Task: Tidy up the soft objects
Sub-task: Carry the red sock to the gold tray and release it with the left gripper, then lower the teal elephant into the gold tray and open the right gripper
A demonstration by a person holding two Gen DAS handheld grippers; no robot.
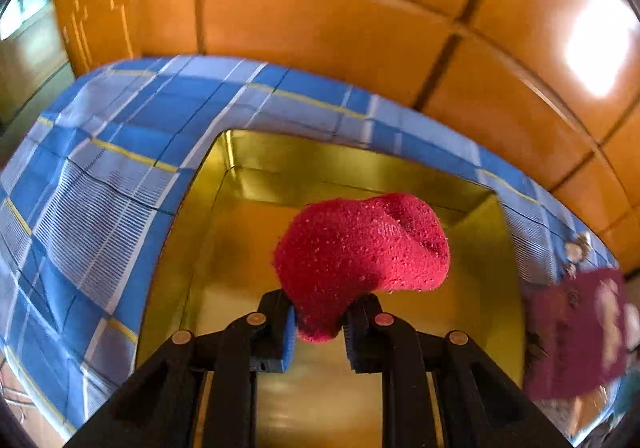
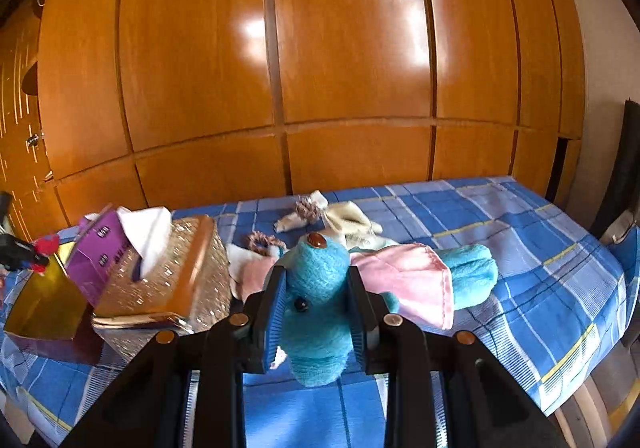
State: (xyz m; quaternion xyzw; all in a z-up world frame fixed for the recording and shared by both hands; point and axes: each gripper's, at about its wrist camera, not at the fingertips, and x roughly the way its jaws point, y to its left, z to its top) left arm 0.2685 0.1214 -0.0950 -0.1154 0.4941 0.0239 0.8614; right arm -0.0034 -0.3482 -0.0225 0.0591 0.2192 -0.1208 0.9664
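In the left wrist view my left gripper (image 1: pixel 320 322) is shut on a red fuzzy soft toy (image 1: pixel 360 254) and holds it above the open gold-lined box (image 1: pixel 224 248). The box stands on the blue checked bedspread (image 1: pixel 100 175). In the right wrist view my right gripper (image 2: pixel 316 318) is shut on the head of a blue plush toy (image 2: pixel 320 288) with a pink cloth (image 2: pixel 408 280), just above the bedspread (image 2: pixel 540 260). The left gripper with the red toy (image 2: pixel 46 246) shows small at the far left, over the gold box (image 2: pixel 44 300).
A glittery tissue box (image 2: pixel 172 280) and a purple box lid (image 2: pixel 100 252) stand left of the plush. A cream cloth toy (image 2: pixel 344 217) and a scrunchie (image 2: pixel 260 240) lie behind it. Wooden wardrobe doors (image 2: pixel 320 67) back the bed. The bed's edge (image 2: pixel 576 380) runs at the right.
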